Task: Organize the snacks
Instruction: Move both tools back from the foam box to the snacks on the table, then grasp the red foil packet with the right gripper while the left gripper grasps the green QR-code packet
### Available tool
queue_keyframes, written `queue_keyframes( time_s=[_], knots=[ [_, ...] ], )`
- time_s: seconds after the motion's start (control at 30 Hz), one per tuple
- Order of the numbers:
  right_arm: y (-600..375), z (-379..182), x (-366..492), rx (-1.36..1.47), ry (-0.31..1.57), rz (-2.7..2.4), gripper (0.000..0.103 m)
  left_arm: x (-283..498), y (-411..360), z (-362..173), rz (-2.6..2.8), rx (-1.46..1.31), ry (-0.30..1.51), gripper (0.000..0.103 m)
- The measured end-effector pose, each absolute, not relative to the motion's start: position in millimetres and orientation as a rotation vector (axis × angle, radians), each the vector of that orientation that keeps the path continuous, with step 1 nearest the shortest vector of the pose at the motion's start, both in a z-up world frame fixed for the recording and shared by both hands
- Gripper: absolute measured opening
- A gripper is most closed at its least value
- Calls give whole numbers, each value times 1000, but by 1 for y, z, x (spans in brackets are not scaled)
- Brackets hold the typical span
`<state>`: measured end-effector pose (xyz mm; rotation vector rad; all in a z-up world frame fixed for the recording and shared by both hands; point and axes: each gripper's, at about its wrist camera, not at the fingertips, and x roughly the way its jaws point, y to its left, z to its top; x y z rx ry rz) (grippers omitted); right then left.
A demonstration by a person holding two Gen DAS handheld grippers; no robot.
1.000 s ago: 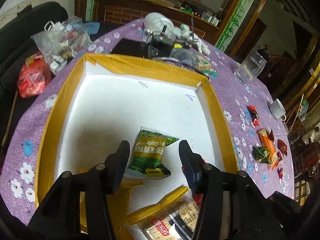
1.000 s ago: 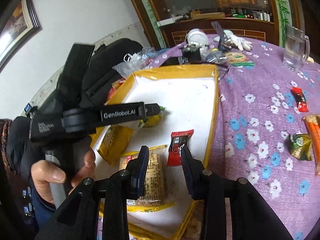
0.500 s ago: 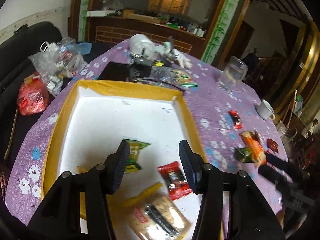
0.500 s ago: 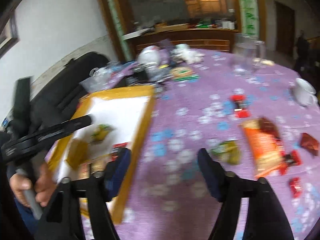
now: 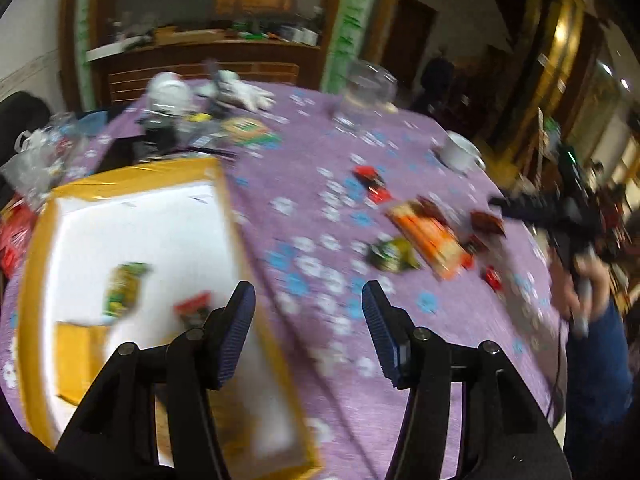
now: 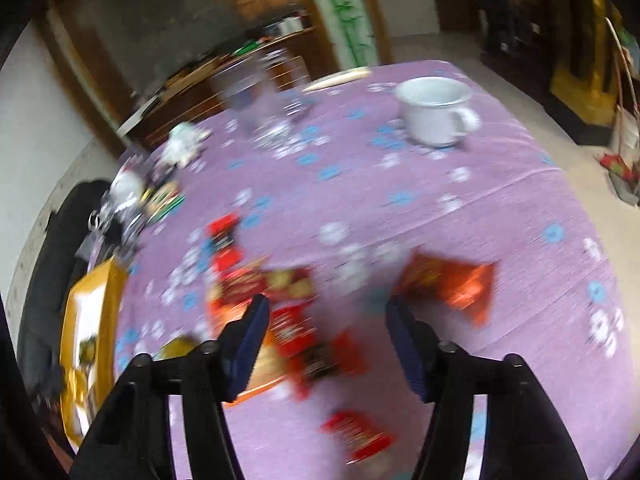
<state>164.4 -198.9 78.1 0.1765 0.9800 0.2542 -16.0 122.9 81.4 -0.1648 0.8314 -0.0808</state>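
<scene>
The purple table (image 5: 304,208) takes up most of the room in front of me, and the yellow-rimmed box (image 5: 230,216) sits at its left, already holding a green packet (image 5: 122,288), a small red one (image 5: 194,308) and some yellow-wrapped ones. Everything else still waits on the cloth well to the right of the box: an orange pack (image 5: 430,240), a green-and-yellow packet (image 5: 390,254) touching it on the box side, and several small red sweets (image 6: 356,434) scattered round. A white cup (image 6: 434,114) and a glass (image 5: 362,96) stand beyond the box, far from the snacks. The left gripper (image 5: 308,332) hangs empty just past the box's right rim, its jaws parted and just widened a little. The right gripper (image 6: 326,344) is over the snack pile, released with nothing between the pads, its jaws having just narrowed. Both views are smeared with motion, so I'd say the reach is still settling. To do this pick well, I'd steady the right gripper first, choose one packet lying clear of its neighbours, come down with a pad on each side of it, then close firmly before carrying it to the box.
</scene>
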Motion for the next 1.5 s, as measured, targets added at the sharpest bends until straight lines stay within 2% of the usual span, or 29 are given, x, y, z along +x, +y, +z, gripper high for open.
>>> queue_keyframes(
  time_s=[0.2,0.47,0.7,0.77,0.9,1.17,1.2,1.3,1.43,1.5],
  knots=[
    [-260,58,209,299,993,160,53,-13,81,74,-137,-86,875,54],
    [-259,35,202,337,1075,299,56,-4,80,76,-134,-97,901,55],
    [-205,41,168,53,1016,277,53,34,81,65,-121,-178,991,62],
    [-204,37,169,30,1017,256,46,45,77,61,-116,-191,1010,62],
    [-223,35,172,100,1021,261,25,68,60,55,-110,-195,1035,62],
    [-254,45,173,287,1001,308,28,94,17,29,-37,-15,1034,62],
    [-259,48,174,313,987,308,28,94,16,25,-26,6,1031,60],
    [-271,50,176,382,963,296,33,95,19,14,-52,-19,1022,38],
    [-281,52,180,413,925,246,39,92,19,15,-31,-9,971,35],
    [-286,47,185,482,936,267,48,90,25,17,-32,-36,968,35]
  ],
)
